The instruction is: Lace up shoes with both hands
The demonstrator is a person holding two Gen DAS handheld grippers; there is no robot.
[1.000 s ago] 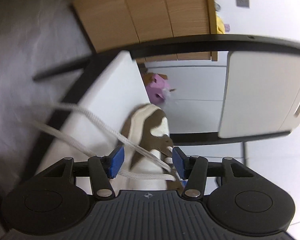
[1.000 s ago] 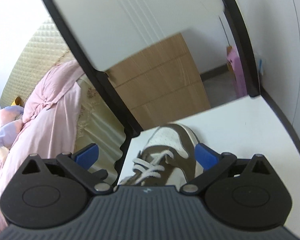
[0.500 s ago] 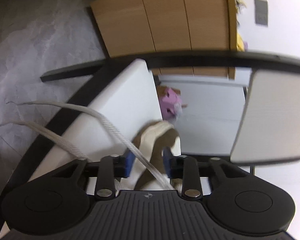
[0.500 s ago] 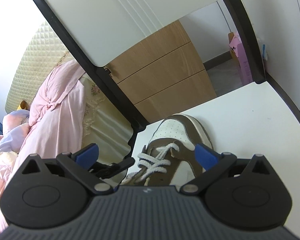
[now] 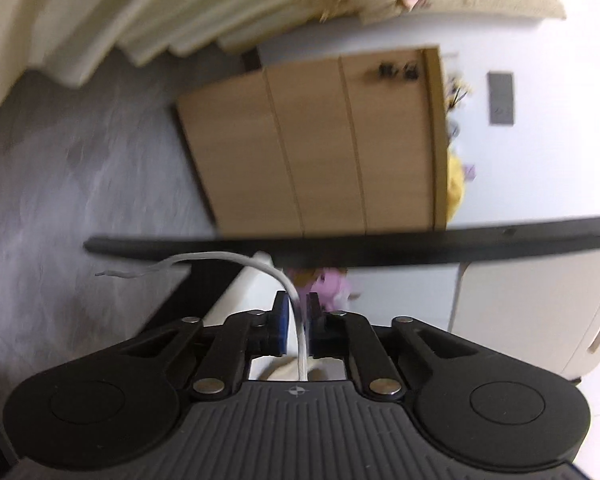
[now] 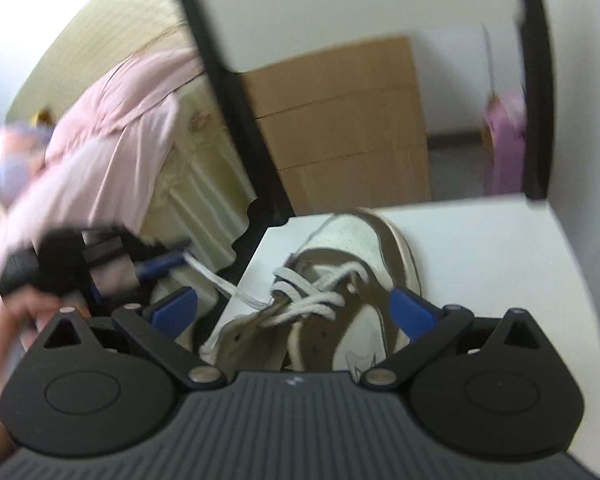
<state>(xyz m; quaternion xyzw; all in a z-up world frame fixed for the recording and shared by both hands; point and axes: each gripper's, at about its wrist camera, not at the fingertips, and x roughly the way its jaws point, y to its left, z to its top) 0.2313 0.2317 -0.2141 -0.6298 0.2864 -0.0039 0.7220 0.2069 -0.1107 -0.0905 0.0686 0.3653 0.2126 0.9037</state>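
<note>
White lace [image 5: 300, 332] between left gripper [image 5: 297, 312] pads

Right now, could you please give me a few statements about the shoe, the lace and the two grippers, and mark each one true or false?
1. The left gripper has its jaws closed on the white lace. True; they have just been closing, with the lace between them.
2. The right gripper is clamped on the shoe's tongue. False: its jaws stand wide open, holding nothing.
3. The shoe is brown and white. True.
4. The shoe lies on the grey floor. False: it rests on a white surface.
5. The lace's loose end looks frayed. True.
</note>
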